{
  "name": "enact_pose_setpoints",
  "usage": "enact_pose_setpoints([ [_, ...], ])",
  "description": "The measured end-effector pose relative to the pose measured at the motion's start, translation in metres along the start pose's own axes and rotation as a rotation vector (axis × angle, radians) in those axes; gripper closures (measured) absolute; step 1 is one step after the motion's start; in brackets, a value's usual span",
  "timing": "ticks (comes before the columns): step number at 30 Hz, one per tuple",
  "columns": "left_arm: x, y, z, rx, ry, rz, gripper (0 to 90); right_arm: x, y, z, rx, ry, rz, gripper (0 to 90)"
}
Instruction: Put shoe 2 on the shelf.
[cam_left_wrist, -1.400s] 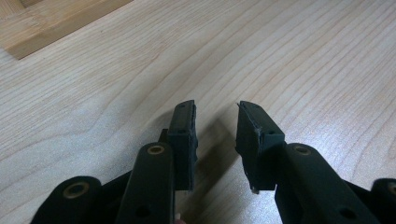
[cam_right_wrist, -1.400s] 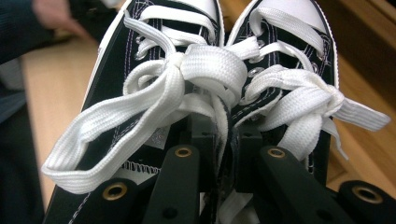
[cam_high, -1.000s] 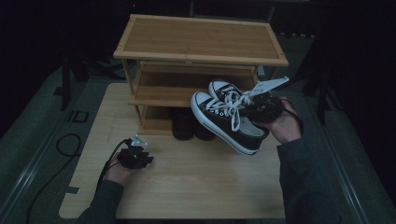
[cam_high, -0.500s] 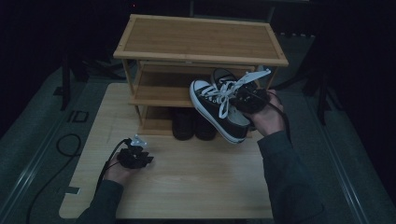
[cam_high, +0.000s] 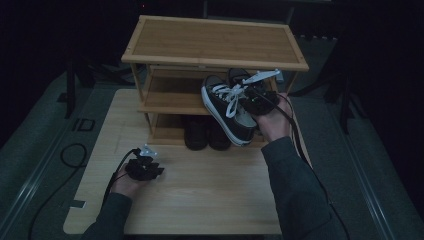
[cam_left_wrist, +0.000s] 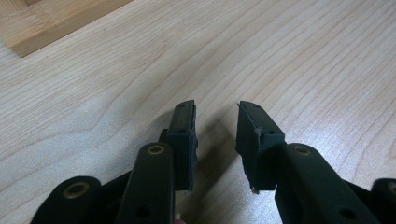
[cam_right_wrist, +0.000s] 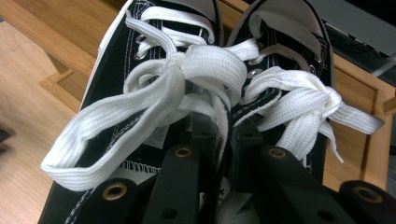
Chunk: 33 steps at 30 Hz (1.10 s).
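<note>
Item: light wooden table | on it I log a three-tier bamboo shoe rack at the far edge | dark pair of shoes on the rack's lowest tier | my left gripper rests on the tabletop, front left, jaws apart.

Gripper clamped between 2 black sneakers

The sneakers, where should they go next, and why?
Probably forward onto the middle shelf. The right gripper is clamped on the pair of black sneakers, which hang tilted at that shelf's front edge. The bottom shelf already holds dark shoes, and the left gripper rests open and empty on the table.
</note>
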<state>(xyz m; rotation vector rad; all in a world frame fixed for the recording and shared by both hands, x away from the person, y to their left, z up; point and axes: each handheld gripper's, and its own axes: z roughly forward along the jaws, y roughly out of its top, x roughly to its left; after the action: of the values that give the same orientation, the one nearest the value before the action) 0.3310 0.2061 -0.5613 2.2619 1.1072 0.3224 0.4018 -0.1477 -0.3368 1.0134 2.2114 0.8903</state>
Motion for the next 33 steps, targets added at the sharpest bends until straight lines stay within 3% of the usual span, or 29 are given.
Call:
enact_pose_setpoints([
  [9,0.0,0.0,0.0,0.002,-0.001,0.002,68.3,0.005,0.006,0.008,0.005,-0.034,0.012,82.7],
  [14,0.0,0.0,0.0,0.001,0.001,0.001,68.3,0.007,0.008,0.013,0.007,-0.063,0.047,81.9],
  [17,-0.001,0.0,0.0,0.002,0.002,0.002,68.2,0.005,0.009,0.014,0.017,-0.085,0.063,75.5],
  [23,-0.001,0.0,0.0,-0.001,0.0,-0.001,68.2,0.003,0.015,0.013,0.041,-0.077,-0.009,65.7],
  [30,-0.001,0.0,0.0,0.0,0.001,0.0,67.8,-0.003,0.012,0.005,0.051,-0.007,-0.106,57.2],
  [33,-0.001,0.0,0.0,0.0,0.0,-0.001,67.4,-0.005,0.011,0.0,0.047,0.011,-0.115,56.1],
])
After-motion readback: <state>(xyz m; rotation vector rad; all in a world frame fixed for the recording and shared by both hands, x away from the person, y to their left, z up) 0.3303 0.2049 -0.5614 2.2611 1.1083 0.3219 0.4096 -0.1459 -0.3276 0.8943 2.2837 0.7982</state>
